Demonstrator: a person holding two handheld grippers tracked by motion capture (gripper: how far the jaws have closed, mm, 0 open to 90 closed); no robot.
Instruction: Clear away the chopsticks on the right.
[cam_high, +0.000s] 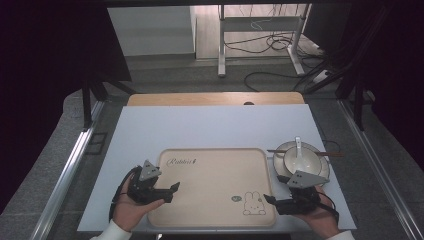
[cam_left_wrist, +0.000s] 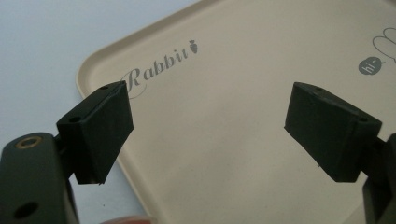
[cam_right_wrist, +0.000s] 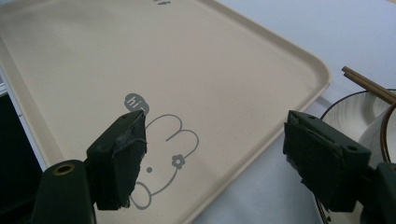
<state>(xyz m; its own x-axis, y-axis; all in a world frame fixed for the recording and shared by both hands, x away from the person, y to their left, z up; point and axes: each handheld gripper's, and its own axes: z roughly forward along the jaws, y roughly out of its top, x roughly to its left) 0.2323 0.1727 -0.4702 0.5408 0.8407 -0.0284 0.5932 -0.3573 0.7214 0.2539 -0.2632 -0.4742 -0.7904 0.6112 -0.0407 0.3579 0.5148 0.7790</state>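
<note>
A lab or recording studio set up to mimic a dining table is suggested rather than a home. The white table (cam_high: 215, 125) is flanked by dark curtains (cam_high: 45, 75) and metal rails (cam_high: 65, 175), while loose cables (cam_high: 272, 45) are strewn across the grey floor beside a metal frame stand (cam_high: 260, 30). A domestic touch is lent by the beige cartoon-rabbit tray (cam_high: 210, 165), set beside a bowl (cam_high: 301, 159) on a plate.

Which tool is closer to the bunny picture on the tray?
The right tool. It sits just right of the bunny drawing at the tray's near right corner. The left tool is over the tray's left edge, below the "Rabbit" word.
</note>
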